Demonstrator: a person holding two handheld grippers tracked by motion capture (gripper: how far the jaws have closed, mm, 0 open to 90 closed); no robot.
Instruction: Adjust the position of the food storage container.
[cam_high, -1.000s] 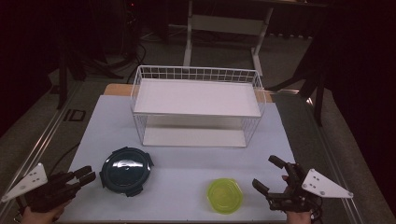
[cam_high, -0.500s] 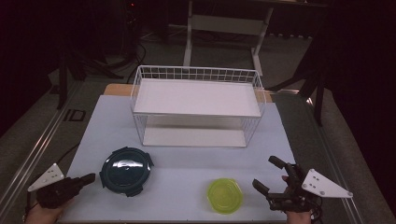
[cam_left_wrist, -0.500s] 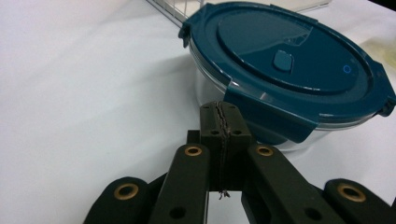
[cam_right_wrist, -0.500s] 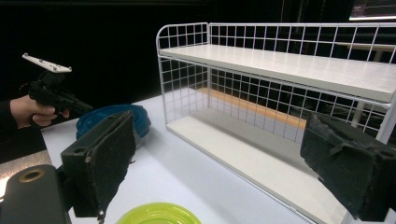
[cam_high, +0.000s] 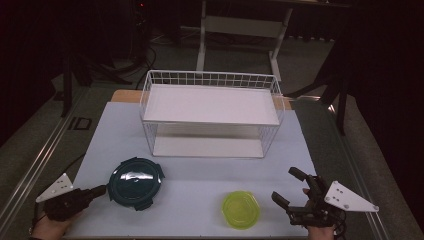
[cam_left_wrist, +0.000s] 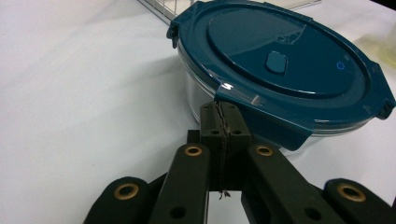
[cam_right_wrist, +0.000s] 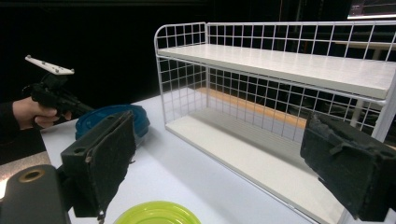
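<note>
Left gripper view: the blue-lidded container (cam_left_wrist: 280, 74) is met at its rim by the left gripper (cam_left_wrist: 220, 122), whose jaws are pressed together, probably to push it. It stands near the table's (cam_high: 200, 185) front-left corner. The right gripper (cam_high: 295, 192) is held wide open beside the green lid (cam_high: 240, 209). No writing can be read.

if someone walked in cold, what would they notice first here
Probably the white wire shelf rack standing at the far middle of the table, both its boards bare. Next, the round container with the dark teal lid at the near left, with the left gripper shut and its tips right at the lid's edge. The small lime-green lid lies near the open right gripper.
</note>
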